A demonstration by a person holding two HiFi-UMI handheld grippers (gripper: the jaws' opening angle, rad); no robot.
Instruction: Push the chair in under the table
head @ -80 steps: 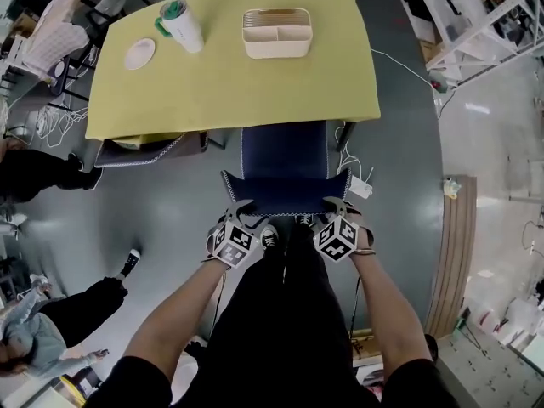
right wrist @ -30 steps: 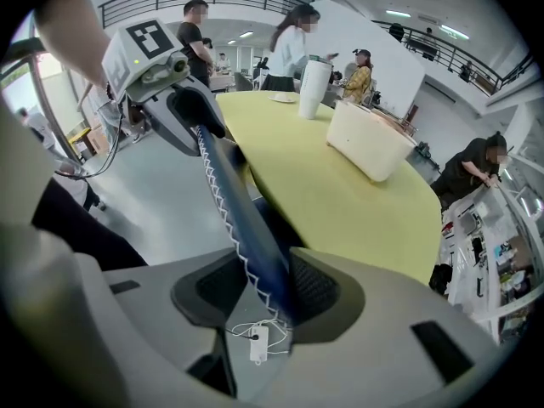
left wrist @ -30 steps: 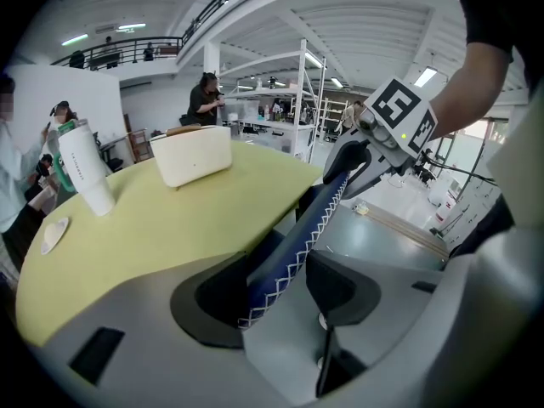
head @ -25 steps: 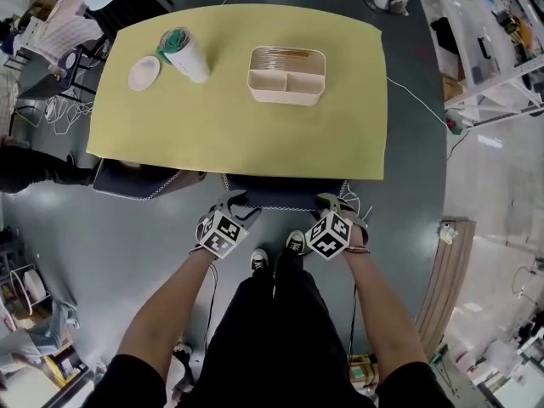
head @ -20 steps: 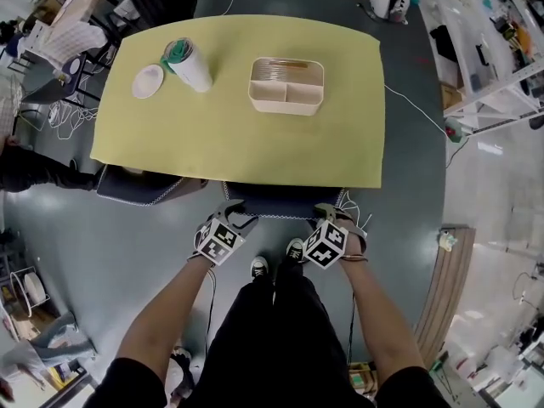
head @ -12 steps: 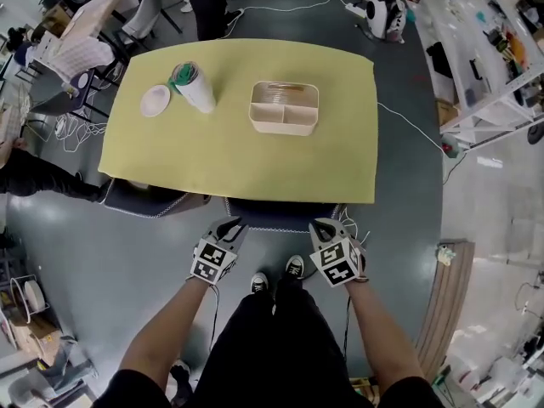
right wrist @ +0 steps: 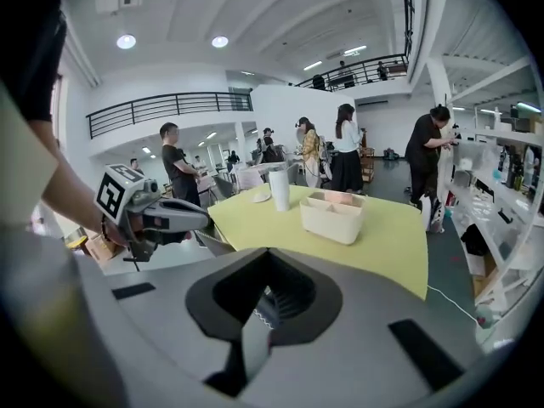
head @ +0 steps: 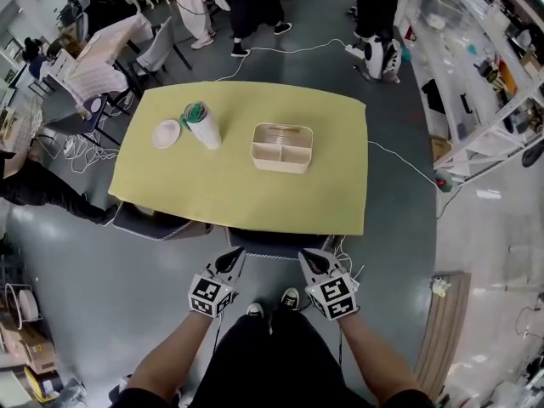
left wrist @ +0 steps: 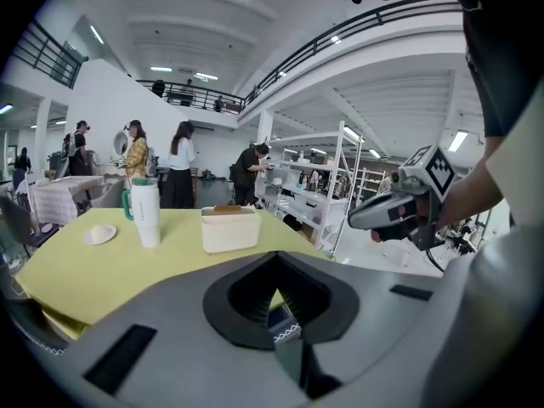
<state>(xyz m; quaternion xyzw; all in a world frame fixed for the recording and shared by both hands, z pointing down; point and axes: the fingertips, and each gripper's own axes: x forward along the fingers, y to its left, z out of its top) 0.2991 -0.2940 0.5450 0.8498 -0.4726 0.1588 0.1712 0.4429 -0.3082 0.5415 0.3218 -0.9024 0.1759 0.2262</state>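
The dark blue chair (head: 276,242) stands tucked under the near edge of the yellow table (head: 242,185); only a strip of its back shows. My left gripper (head: 233,258) and right gripper (head: 308,260) hover side by side above and just short of that back, apart from it. Both have just been closing and now stand shut with nothing between the jaws. The left gripper view has its shut jaws (left wrist: 286,330) before the table (left wrist: 93,270), with the right gripper (left wrist: 395,212) alongside. In the right gripper view the left gripper (right wrist: 153,215) shows beside the table (right wrist: 391,236).
On the table stand a white tumbler with a green lid (head: 202,124), a small plate (head: 167,133) and a beige caddy (head: 281,147). A grey chair (head: 149,223) sits under the table's left corner. A cable (head: 408,164) crosses the floor; shelving (head: 484,66) lines the right. People stand beyond.
The chair went from half out to under the table. Since a second ago both grippers let go of its back, rose toward me and shut, and the view took in more room.
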